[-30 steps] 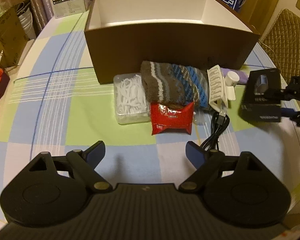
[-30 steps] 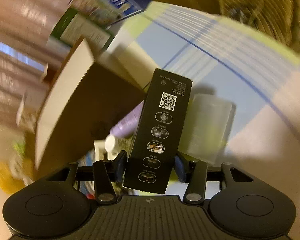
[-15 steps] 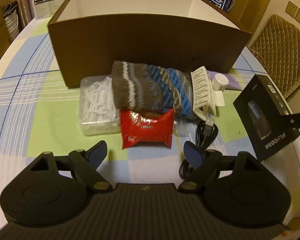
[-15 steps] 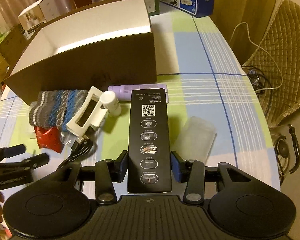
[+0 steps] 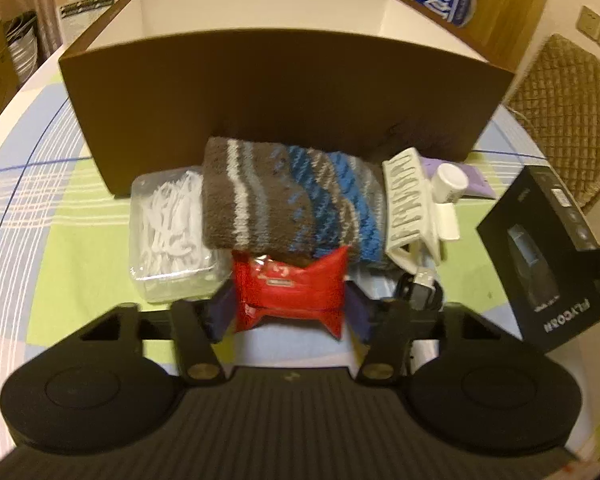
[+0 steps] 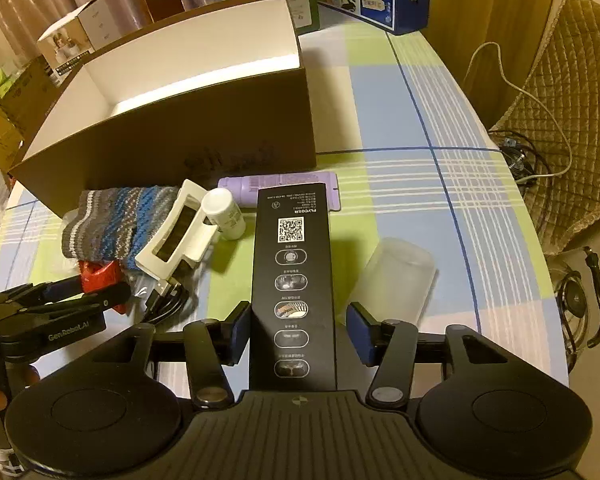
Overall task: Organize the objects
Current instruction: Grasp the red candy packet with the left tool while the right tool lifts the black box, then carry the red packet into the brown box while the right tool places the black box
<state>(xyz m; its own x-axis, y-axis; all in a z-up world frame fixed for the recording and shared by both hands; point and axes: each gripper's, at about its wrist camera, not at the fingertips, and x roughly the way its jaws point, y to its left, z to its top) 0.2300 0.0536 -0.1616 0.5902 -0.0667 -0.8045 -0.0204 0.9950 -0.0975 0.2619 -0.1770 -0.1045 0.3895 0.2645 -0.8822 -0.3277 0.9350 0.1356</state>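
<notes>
"FLYCO" on black box (image 5: 548, 256), "GenRobot.AI" on left gripper (image 6: 84, 296)

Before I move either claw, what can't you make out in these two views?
- Floor of the open brown cardboard box: left wrist view, near wall hides it.
- Far end of the red foil snack packet in the left claw: left wrist view, striped knitted sock covers it.
- Black coiled cable: partly behind the white plastic clip, right wrist view.
- Right claw grip on the tall black carton: unclear, right wrist view.
</notes>
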